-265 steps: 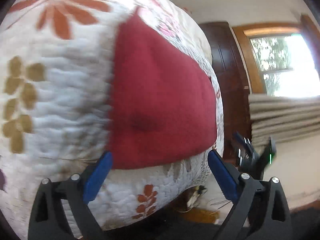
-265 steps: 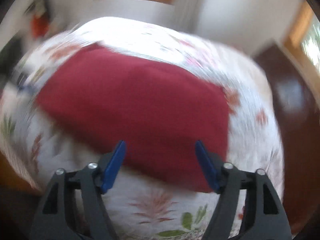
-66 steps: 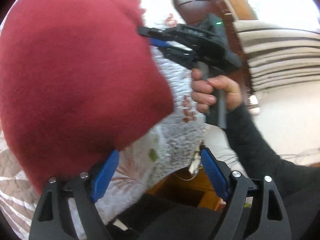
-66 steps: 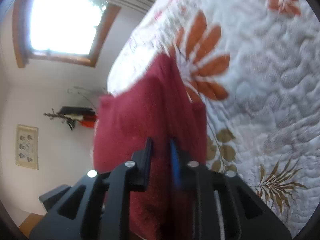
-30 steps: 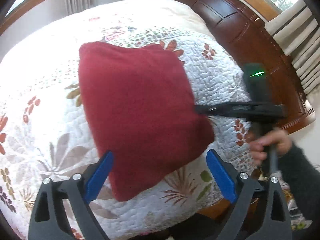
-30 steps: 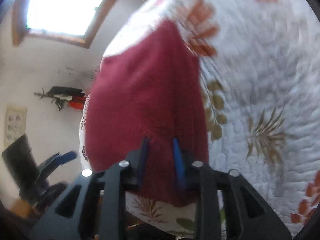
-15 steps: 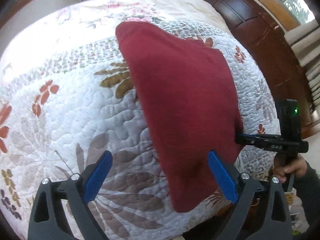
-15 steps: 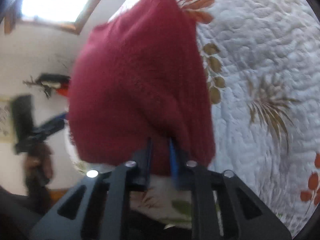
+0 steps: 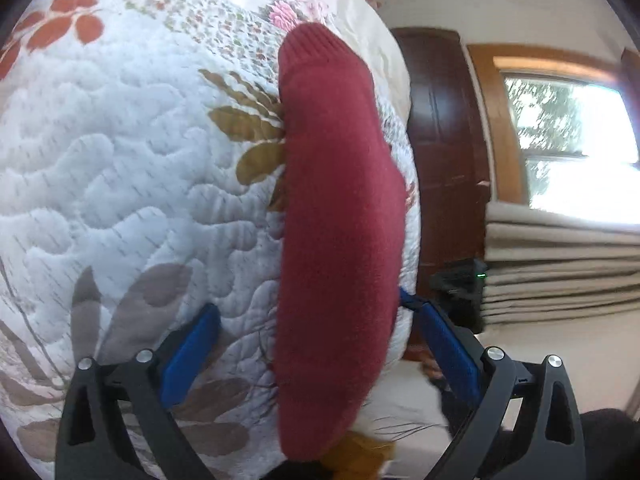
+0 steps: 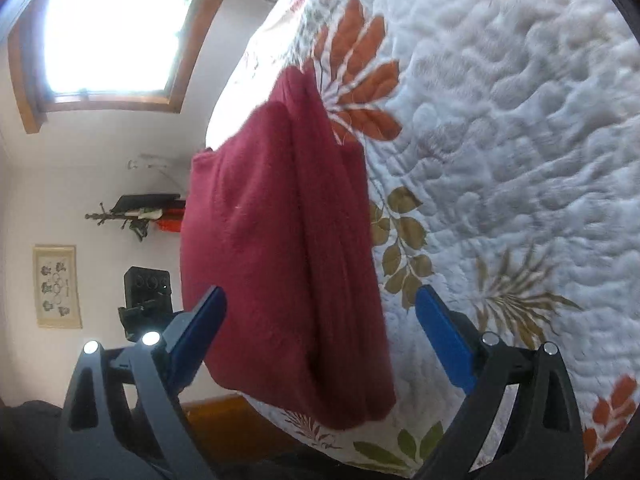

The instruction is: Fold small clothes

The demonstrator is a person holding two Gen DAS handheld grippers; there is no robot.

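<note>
Both open jaws astride red garment (image 9: 336, 220) on quilt (image 9: 120, 160)

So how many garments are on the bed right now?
1. A single red garment lies folded on the floral quilt, near the bed's edge, in front of both open tools. Anything beyond these two views can't be ruled out.

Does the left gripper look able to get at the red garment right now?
Probably yes: the left gripper is open, the folded red garment lies on the quilt ahead, nothing between.
</note>
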